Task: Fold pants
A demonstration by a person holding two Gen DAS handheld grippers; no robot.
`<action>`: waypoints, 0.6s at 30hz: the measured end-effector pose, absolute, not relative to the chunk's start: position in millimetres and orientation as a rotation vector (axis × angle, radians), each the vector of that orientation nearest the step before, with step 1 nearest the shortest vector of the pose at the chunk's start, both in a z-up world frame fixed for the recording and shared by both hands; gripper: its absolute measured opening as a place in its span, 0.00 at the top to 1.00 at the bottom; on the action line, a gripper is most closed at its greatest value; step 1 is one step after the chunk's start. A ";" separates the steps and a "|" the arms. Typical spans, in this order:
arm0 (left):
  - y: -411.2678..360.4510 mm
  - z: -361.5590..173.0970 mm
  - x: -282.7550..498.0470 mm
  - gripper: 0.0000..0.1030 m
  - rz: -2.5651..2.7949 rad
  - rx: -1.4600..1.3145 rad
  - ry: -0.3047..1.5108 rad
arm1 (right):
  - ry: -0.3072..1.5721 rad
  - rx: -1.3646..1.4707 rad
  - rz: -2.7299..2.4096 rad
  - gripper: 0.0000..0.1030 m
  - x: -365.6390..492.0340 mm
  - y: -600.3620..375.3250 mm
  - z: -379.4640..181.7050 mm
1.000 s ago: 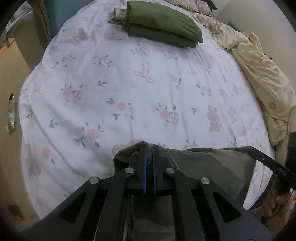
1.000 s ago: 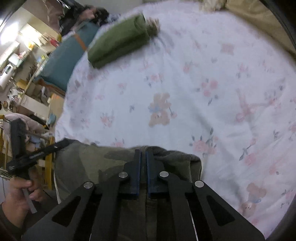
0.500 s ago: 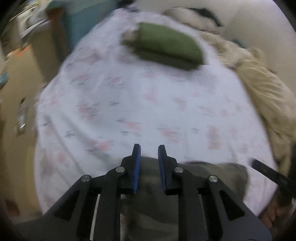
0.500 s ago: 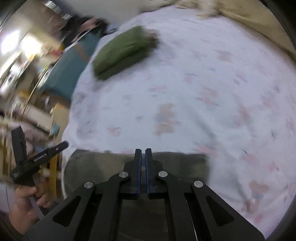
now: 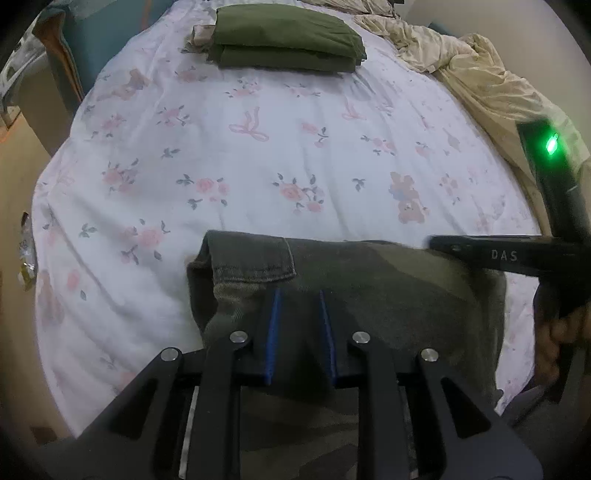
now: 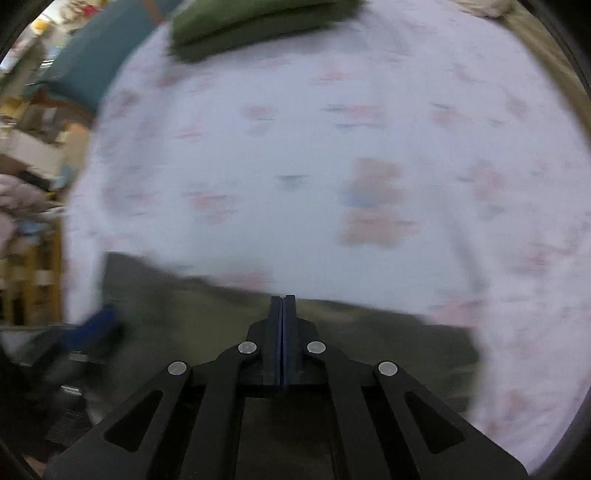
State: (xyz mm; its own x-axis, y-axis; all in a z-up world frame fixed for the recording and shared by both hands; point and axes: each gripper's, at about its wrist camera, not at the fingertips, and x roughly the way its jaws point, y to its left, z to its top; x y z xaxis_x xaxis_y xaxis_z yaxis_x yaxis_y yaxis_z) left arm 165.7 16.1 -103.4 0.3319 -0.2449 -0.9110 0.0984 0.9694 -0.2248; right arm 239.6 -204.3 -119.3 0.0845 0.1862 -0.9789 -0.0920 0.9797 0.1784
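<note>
Dark olive camouflage pants (image 5: 369, 280) lie folded at the near edge of the bed, their hem corner at the left. My left gripper (image 5: 300, 295) is open just above them, with nothing between its blue-edged fingers. The right gripper's black body (image 5: 517, 254) crosses the pants' right side in the left wrist view. In the blurred right wrist view, my right gripper (image 6: 283, 300) is shut, empty, over the pants (image 6: 369, 332).
The bed carries a white floral sheet (image 5: 258, 155). A folded green garment (image 5: 288, 37) lies at the far end, also in the right wrist view (image 6: 251, 22). A crumpled beige blanket (image 5: 491, 88) runs along the right side. Floor lies left of the bed.
My left gripper has opened and let go of the pants' edge. The pants now lie flat on the bed. My right gripper stays closed and has lifted off the cloth, moving fast.
</note>
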 end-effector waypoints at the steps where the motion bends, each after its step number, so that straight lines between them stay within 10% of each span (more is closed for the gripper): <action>1: 15.5 -104.0 164.8 0.81 -0.221 -0.137 1.209 | 1.488 0.043 0.148 1.00 240.8 -217.9 -124.3; 10: 3.2 -78.1 143.7 0.82 -0.367 -0.126 1.126 | 1.211 0.278 0.325 0.96 178.4 -248.9 -50.5; 18: -23.4 -114.6 163.1 0.81 -0.378 0.049 1.115 | 1.241 0.167 0.322 1.00 172.6 -210.1 -92.4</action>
State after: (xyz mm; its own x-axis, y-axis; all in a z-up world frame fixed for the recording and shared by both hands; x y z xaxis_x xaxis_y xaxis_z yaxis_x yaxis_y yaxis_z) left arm 163.1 -23.4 -114.6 0.3838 -0.2719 -0.8825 0.3205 0.9355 -0.1488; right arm 172.6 -210.1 -92.4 0.2868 0.3291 -0.8997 -0.1492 0.9430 0.2974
